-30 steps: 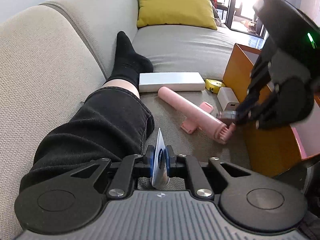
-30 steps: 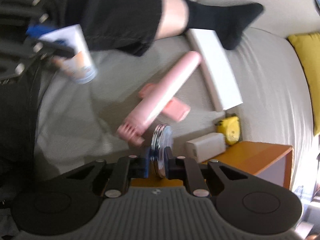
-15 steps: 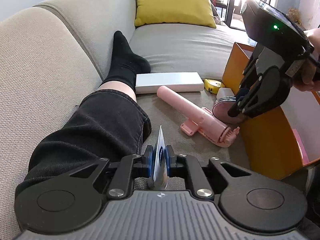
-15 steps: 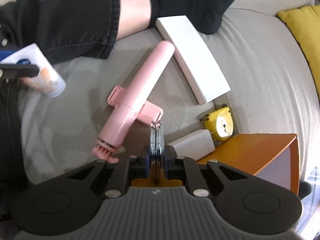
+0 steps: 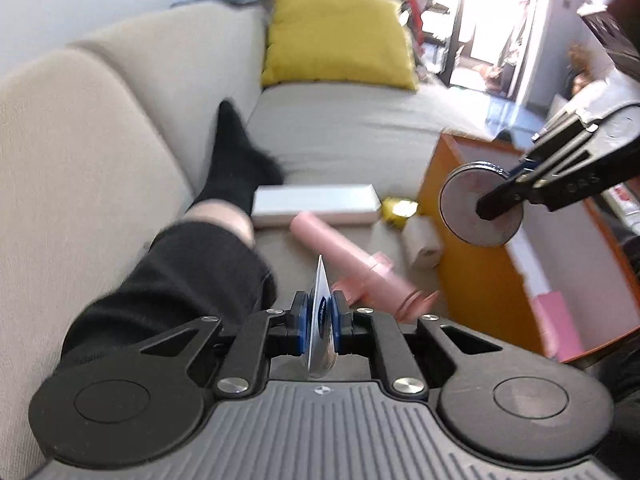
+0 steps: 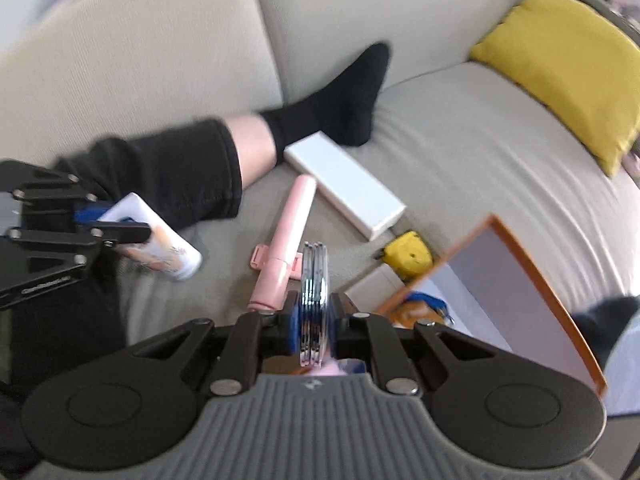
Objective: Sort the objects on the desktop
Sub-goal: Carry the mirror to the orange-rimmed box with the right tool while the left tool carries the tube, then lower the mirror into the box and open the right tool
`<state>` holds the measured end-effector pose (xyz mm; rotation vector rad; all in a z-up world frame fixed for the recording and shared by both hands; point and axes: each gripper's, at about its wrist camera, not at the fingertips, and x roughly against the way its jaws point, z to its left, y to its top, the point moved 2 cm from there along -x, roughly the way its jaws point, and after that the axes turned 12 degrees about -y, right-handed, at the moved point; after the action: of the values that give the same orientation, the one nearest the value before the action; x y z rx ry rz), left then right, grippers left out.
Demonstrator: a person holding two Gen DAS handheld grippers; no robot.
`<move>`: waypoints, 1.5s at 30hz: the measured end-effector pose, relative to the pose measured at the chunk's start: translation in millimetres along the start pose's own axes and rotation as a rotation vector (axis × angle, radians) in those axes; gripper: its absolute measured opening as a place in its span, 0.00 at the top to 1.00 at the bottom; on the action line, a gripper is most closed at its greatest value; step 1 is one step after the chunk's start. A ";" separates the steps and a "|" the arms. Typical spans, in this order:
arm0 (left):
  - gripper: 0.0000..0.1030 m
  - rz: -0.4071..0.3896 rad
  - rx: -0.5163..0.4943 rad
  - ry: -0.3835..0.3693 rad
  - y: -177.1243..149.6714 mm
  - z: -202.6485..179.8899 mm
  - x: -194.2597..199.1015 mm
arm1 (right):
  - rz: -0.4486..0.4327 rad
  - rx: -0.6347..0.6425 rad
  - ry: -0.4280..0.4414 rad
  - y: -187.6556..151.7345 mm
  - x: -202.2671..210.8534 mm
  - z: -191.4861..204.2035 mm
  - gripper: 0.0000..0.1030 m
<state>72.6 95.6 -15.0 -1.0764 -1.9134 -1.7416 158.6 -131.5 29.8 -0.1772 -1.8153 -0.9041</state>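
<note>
Right gripper (image 6: 314,320) fingers clamped narrow on a round metal tin (image 5: 481,204), gripped edge-on across its flat faces so it can't roll. It hangs raised over the near rim of the orange box (image 5: 472,276), likely for dropping in. Left gripper (image 5: 319,320) fingers pinch the crimped end of a cream tube (image 6: 156,248), cap end pointing away, held low above the sofa (image 5: 360,120), level, seemingly waiting its turn. Ahead of the left fingers on the sofa: pink stick (image 5: 352,260), white box (image 5: 316,204), yellow tape measure (image 6: 408,254), white charger (image 5: 424,242).
</note>
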 end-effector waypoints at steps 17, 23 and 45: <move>0.87 -0.002 -0.074 -0.150 18.0 -58.4 -25.8 | 0.447 -0.238 -0.289 -131.6 -48.2 -68.1 0.87; 0.87 -0.008 -0.058 -0.173 13.8 -53.4 -27.3 | 0.524 -0.262 -0.358 -123.3 -67.0 -59.3 0.87; 0.87 -0.038 -0.018 -0.207 8.4 -34.7 -21.2 | 0.672 -0.568 -0.208 -137.5 -75.3 -57.9 0.85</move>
<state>84.3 55.9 -17.1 -1.2796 -2.0544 -1.7294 164.4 -244.5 -93.2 -1.1983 -1.4704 -0.8958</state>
